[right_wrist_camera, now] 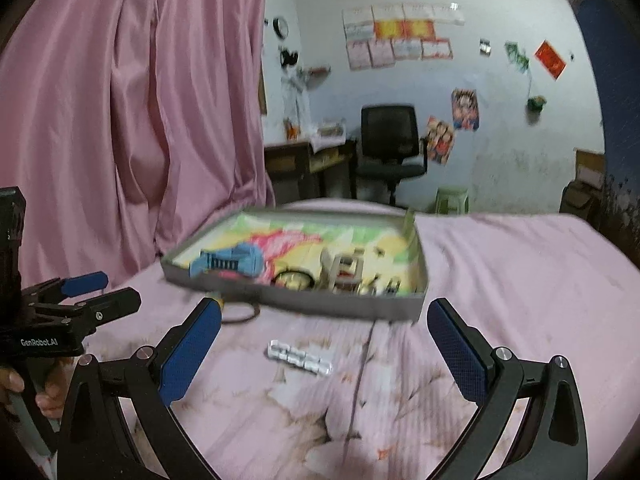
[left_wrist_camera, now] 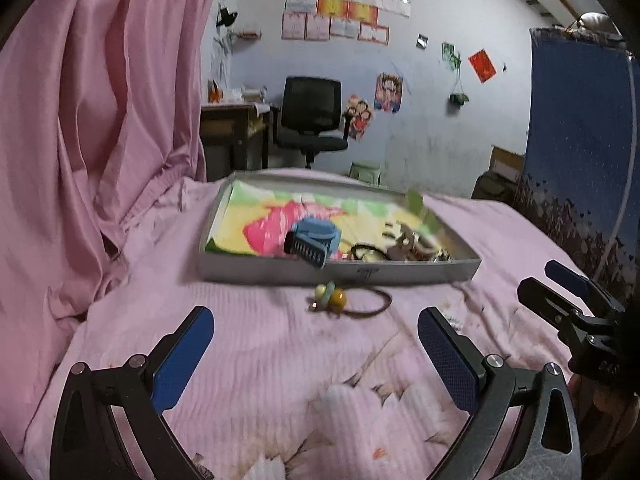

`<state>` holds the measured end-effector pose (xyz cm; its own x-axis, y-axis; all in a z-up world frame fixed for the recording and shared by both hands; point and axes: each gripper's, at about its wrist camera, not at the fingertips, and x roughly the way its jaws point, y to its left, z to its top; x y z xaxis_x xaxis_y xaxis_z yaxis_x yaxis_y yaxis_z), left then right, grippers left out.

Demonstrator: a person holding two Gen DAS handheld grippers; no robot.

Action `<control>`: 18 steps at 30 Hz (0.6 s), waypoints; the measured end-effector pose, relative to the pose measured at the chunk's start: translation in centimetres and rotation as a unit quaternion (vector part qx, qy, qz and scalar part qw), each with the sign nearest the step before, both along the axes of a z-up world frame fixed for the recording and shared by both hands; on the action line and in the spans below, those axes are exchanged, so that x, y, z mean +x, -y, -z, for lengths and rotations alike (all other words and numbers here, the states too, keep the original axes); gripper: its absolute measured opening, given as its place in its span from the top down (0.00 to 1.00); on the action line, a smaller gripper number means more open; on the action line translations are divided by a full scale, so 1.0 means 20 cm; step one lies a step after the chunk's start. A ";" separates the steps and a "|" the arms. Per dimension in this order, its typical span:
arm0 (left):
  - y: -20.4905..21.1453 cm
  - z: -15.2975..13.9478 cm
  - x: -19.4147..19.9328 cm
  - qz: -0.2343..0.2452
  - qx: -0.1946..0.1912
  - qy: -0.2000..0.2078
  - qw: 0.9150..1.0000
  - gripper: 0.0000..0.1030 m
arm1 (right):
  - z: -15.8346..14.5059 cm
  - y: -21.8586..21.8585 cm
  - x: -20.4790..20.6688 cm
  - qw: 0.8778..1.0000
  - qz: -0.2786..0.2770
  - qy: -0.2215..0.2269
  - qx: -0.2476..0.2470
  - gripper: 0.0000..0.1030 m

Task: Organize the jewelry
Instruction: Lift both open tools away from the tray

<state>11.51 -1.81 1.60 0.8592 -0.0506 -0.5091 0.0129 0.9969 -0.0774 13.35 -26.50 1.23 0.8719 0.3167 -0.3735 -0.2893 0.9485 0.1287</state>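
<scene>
A shallow grey cardboard tray (left_wrist_camera: pixel 340 272) with a bright printed lining rests on the bed's pink quilted cover (left_wrist_camera: pixel 260 360), holding a blue plastic hair claw (left_wrist_camera: pixel 314 242) and a blurred tangle of bands and metal pieces (too smeared to name). Just before its near wall lies a brown hair tie with yellow beads (left_wrist_camera: pixel 340 300). A silver rhinestone hair clip (right_wrist_camera: pixel 300 357) lies nearer the right gripper (right_wrist_camera: pixel 324 352). Both it and the left gripper (left_wrist_camera: pixel 316 352) hover empty, fingers spread wide.
</scene>
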 end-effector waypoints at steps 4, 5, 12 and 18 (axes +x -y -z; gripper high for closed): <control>-0.02 0.05 0.07 0.004 0.004 -0.036 0.999 0.00 | 0.06 -0.01 0.07 0.999 -0.016 -0.043 -0.009 0.01; -0.02 0.06 0.08 0.007 0.003 -0.048 0.999 0.00 | 0.08 -0.02 0.09 0.998 -0.022 -0.056 -0.012 0.01; -0.03 0.15 0.20 0.029 -0.017 -0.104 0.994 0.01 | 0.20 -0.09 0.18 0.991 -0.043 -0.124 -0.031 0.02; -0.06 0.18 0.27 0.032 -0.039 -0.116 0.992 0.02 | 0.27 -0.13 0.24 0.985 -0.053 -0.158 -0.039 0.22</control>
